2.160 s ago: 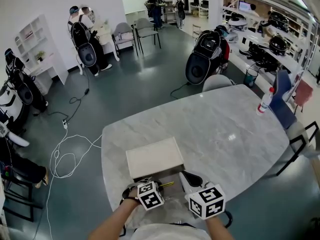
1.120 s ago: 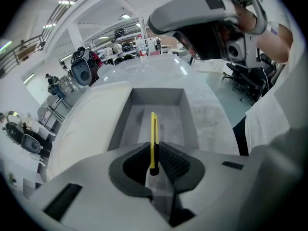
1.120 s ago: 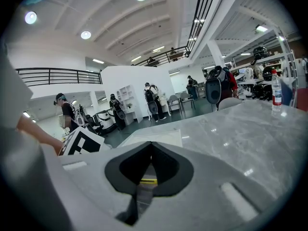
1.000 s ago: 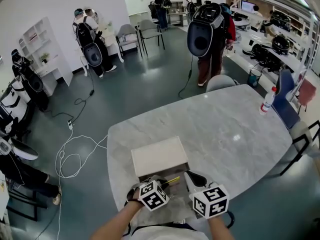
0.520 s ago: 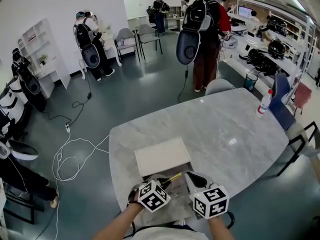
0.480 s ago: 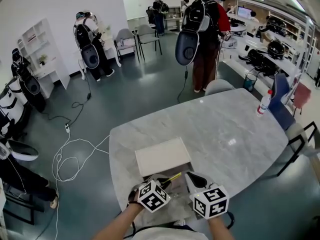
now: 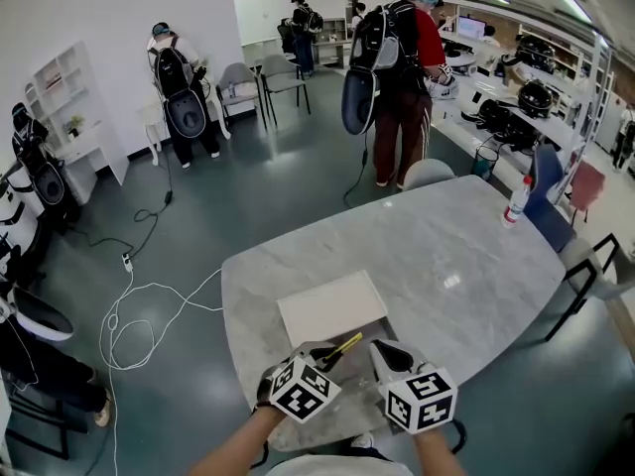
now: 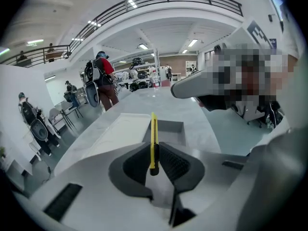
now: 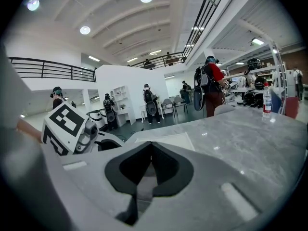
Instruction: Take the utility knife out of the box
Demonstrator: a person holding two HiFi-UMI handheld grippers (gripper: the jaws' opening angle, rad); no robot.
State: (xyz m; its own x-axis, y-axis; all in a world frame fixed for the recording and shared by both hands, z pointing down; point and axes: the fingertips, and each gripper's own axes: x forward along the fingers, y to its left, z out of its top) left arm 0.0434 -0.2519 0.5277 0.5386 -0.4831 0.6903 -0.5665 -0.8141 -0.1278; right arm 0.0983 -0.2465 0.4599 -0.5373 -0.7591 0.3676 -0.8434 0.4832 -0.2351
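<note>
A slim yellow utility knife (image 8: 153, 129) is pinched at its rear end by my left gripper (image 8: 154, 148), blade end pointing away. In the head view the knife (image 7: 344, 345) slants up over the near edge of the white box lid (image 7: 330, 306), with the left gripper (image 7: 319, 358) behind it. The grey open box (image 8: 167, 130) lies just beyond the jaws, beside the white lid (image 8: 120, 131). My right gripper (image 7: 385, 357) hovers to the right of the box; its jaws (image 9: 151, 148) are shut with nothing between them.
The grey marble table (image 7: 446, 256) stretches away to the right, with a spray bottle (image 7: 513, 202) at its far edge. A person with a backpack (image 7: 392, 62) stands beyond the table's far side. Chairs (image 7: 556, 226) stand at the right, cables (image 7: 129, 305) on the floor at the left.
The knife in my left gripper has come up from the box and tilts more steeply. The person with the backpack has walked up to the table's far side.
</note>
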